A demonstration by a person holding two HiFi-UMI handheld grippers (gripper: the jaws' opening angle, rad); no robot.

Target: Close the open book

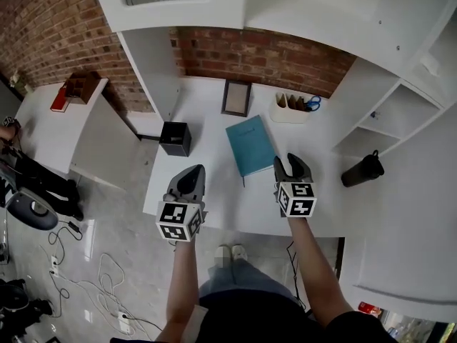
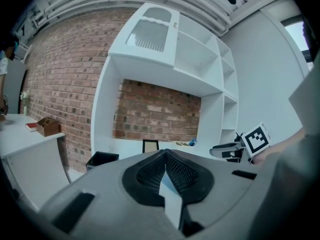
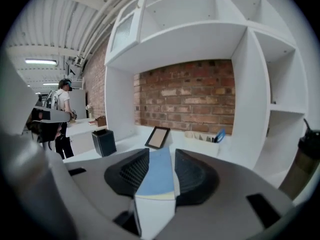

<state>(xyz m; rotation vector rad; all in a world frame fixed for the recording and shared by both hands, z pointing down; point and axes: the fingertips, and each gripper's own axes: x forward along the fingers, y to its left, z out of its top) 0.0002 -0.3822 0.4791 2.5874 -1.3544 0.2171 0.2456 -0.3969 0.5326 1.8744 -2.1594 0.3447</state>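
A teal book [image 1: 250,145] lies closed and flat on the white desk [image 1: 214,191], its near end between the two grippers. My left gripper [image 1: 194,170] hovers over the desk to the left of the book, and in the left gripper view its gripper [image 2: 165,154] has the pads meeting at the tip, shut on nothing. My right gripper [image 1: 292,160] hangs just right of the book's near corner. The right gripper view shows that gripper [image 3: 160,153] open, with the book [image 3: 159,176] lying on the desk beyond the gap, untouched.
A black box [image 1: 176,138] stands on the desk's left part. At the back are a picture frame [image 1: 236,96] and a white organiser with scissors [image 1: 293,108]. A dark bottle [image 1: 362,168] sits on the right shelf. Cables lie on the floor at left. A person [image 3: 62,91] stands far left.
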